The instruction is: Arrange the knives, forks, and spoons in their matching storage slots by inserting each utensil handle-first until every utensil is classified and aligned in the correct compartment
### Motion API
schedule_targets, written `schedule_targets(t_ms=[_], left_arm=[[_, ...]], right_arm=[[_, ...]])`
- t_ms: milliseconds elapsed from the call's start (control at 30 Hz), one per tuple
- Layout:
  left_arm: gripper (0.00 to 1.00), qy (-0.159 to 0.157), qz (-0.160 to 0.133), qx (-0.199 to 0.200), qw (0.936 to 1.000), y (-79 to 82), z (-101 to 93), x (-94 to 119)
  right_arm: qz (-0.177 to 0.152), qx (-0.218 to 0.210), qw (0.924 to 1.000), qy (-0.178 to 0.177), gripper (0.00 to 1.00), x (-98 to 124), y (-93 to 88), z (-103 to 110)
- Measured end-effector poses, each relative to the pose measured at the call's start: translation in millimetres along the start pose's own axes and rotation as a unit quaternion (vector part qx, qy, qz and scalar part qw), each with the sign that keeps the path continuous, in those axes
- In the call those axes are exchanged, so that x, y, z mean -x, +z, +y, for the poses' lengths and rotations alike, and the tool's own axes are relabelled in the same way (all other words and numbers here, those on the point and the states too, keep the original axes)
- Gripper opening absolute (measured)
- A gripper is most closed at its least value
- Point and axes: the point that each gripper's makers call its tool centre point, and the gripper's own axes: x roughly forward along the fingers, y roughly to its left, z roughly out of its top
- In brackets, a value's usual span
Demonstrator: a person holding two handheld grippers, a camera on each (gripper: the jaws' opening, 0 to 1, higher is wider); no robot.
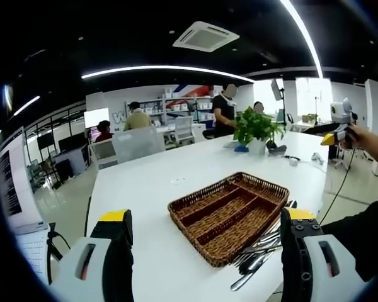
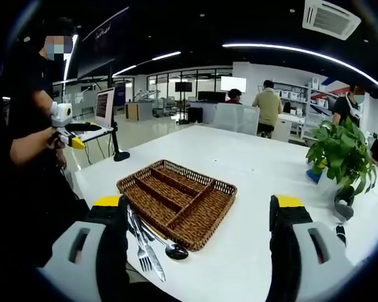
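An empty brown wicker tray (image 1: pixel 176 205) (image 2: pixel 123 184) with long divided slots lies on the white table (image 1: pixel 138 182) (image 2: pixel 258 163). A loose pile of metal knives, forks and spoons (image 1: pixel 259 253) (image 2: pixel 146 242) lies on the table against one side of the tray. A spoon bowl (image 2: pixel 176 251) rests at the tray's near corner. My left gripper (image 1: pixel 206 215) hovers near the table, jaws wide apart, tray and cutlery between and beyond them. My right gripper (image 2: pixel 198 201) is open too, facing the tray, and holds nothing.
A potted green plant (image 1: pixel 257 128) (image 2: pixel 341 156) stands further along the table. A person's hand holds another yellow-tipped gripper (image 1: pixel 336 126) (image 2: pixel 66 129) off to the side. A monitor (image 2: pixel 105 107) stands at the left, and people work at desks behind.
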Motion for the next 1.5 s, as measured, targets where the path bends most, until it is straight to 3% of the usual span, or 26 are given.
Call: schedule_targets(t_ms=[100,167,567,767,933,1500], left_arm=[[1.0,0.002,-0.001,0.004,1.0,2.4,3.4,-1],[1.0,-0.008,-0.024,0.039,0.9989,10.5,0.9,0],[1.0,-0.006,-0.009,0.008,0.9999,-6.5,-13.5,2],[1.0,-0.029,0.017,-0.004,0.9994,-22.5,-30.1,1],[1.0,-0.035,0.006,-0.017,0.9992,-18.4,-31.7,7],[1.0,-0.024,-0.003,-0.02,0.9995,-19.3,-32.2,21]], right_arm=[[-0.002,-0.004,1.0,-0.002,1.0,-1,-2.2,-1],[-0.005,-0.007,0.9999,-0.01,1.0,0,-5.4,-6],[-0.003,-0.008,1.0,-0.001,1.0,3,-13.7,2],[0.001,-0.005,1.0,0.002,1.0,5,-13.3,8],[0.013,0.036,0.9992,0.009,1.0,4,-12.5,18],[-0.008,0.036,0.9992,0.013,1.0,0,-21.9,19]])
